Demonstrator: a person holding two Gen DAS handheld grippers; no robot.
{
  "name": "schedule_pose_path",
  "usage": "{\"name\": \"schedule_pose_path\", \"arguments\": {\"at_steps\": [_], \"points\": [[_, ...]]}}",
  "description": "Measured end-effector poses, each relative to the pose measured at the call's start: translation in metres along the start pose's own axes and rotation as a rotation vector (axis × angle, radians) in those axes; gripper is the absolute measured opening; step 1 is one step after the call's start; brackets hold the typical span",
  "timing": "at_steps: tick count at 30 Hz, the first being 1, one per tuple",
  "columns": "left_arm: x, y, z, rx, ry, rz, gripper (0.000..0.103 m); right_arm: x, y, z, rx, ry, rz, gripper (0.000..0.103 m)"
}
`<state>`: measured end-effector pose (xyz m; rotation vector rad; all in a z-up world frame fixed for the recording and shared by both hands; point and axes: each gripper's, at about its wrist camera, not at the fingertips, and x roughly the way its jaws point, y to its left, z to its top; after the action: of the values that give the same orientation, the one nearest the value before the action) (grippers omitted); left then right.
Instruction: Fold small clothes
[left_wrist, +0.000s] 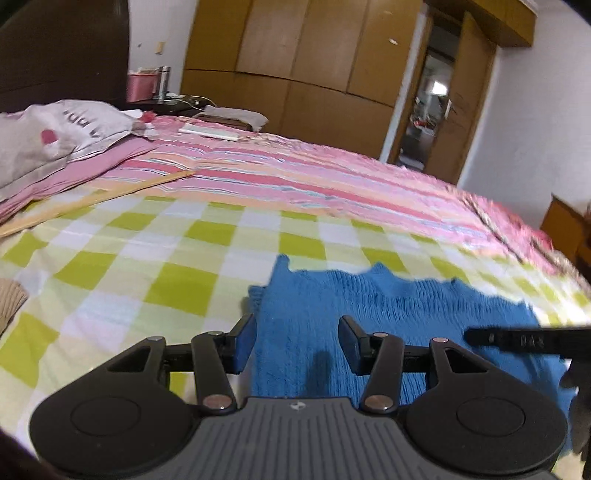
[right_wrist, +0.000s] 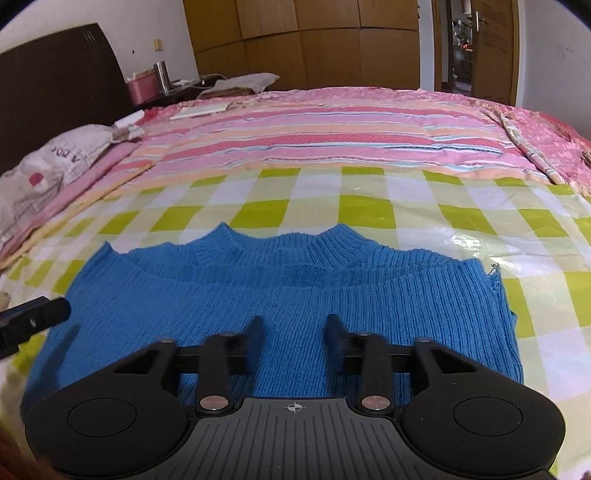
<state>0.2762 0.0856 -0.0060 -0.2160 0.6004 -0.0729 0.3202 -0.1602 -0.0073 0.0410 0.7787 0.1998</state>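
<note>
A blue knitted sweater (right_wrist: 295, 288) lies flat on the green and white checked sheet (right_wrist: 314, 206), collar away from me. It also shows in the left wrist view (left_wrist: 388, 306). My right gripper (right_wrist: 295, 332) is open and empty, hovering over the middle of the sweater. My left gripper (left_wrist: 297, 332) is open and empty over the sweater's left edge. A finger of the right gripper (left_wrist: 517, 338) reaches in at the right of the left wrist view. A finger of the left gripper (right_wrist: 33, 317) shows at the left of the right wrist view.
A pink striped blanket (right_wrist: 332, 136) covers the far half of the bed. A grey pillow (left_wrist: 48, 136) lies at the far left, with a wooden stick (left_wrist: 96, 201) beside it. A beige knit item (left_wrist: 9, 299) sits at the left edge. Wardrobe (right_wrist: 303, 40) and doorway stand behind.
</note>
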Motion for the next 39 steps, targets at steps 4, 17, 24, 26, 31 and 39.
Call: {"name": "schedule_pose_path", "arguments": {"at_steps": [4,17,24,26,31,39], "points": [[0.002,0.000,0.002,-0.007,0.001,-0.008,0.054,-0.004,-0.003,0.005,0.036,-0.030,0.025,0.004],[0.014,-0.004,-0.009,0.056,0.013,0.064,0.054,0.006,-0.010,0.018,0.079,-0.094,-0.005,0.003],[0.008,0.002,-0.009,0.044,-0.001,0.065,0.055,0.018,-0.006,0.015,0.048,-0.074,-0.030,0.003],[0.001,0.002,-0.008,0.040,-0.027,0.049,0.055,0.018,-0.006,0.015,0.041,-0.078,-0.033,0.003],[-0.012,-0.004,-0.013,0.066,-0.047,0.007,0.055,0.023,-0.002,0.010,0.015,-0.058,-0.049,0.004],[-0.014,-0.026,-0.022,0.136,0.010,-0.076,0.055,0.020,-0.006,0.010,0.021,-0.045,-0.043,0.008]]}}
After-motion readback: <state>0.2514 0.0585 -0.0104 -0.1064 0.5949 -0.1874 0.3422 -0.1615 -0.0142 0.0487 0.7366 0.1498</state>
